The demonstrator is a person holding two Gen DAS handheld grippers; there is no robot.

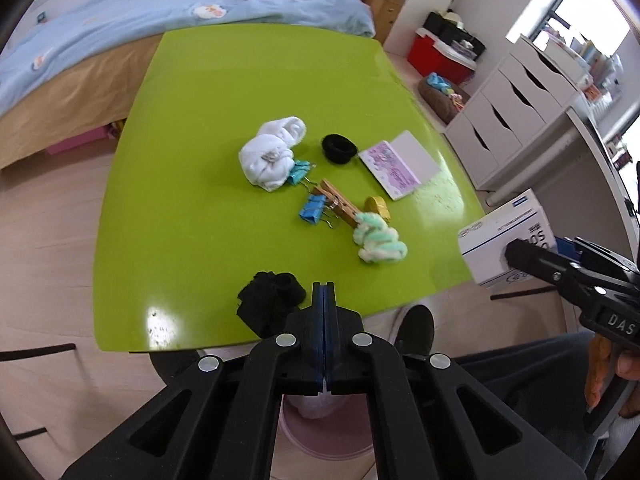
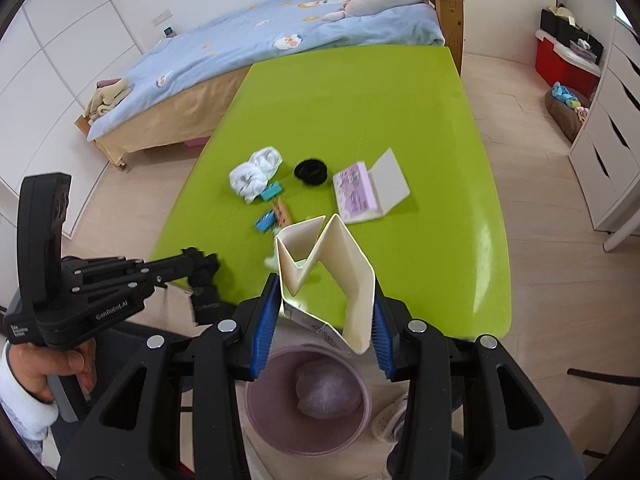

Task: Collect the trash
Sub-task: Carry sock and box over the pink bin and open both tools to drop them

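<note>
My left gripper (image 1: pixel 324 290) hangs over the near edge of the green table (image 1: pixel 240 80), jaws pressed together. A black cloth wad (image 1: pixel 266 302) clings to its left finger and dangles from the tips (image 2: pixel 205 304) in the right wrist view. My right gripper (image 2: pixel 324 308) is shut on a crushed white carton (image 2: pixel 328 272), which has blue print (image 1: pixel 500 240). It holds the carton above a pink bin (image 2: pixel 260 412) on the floor, and a crumpled wad lies in the bin. Under my left gripper the bin (image 1: pixel 320 440) is mostly hidden.
On the table lie white rolled socks (image 1: pixel 272 152), a black ring (image 1: pixel 339 148), an open notebook (image 1: pixel 400 164), blue binder clips (image 1: pixel 313 209), a clothespin (image 1: pixel 336 204) and a mint fluffy band (image 1: pixel 378 242). A bed stands behind the table and white drawers (image 1: pixel 512 108) to its right.
</note>
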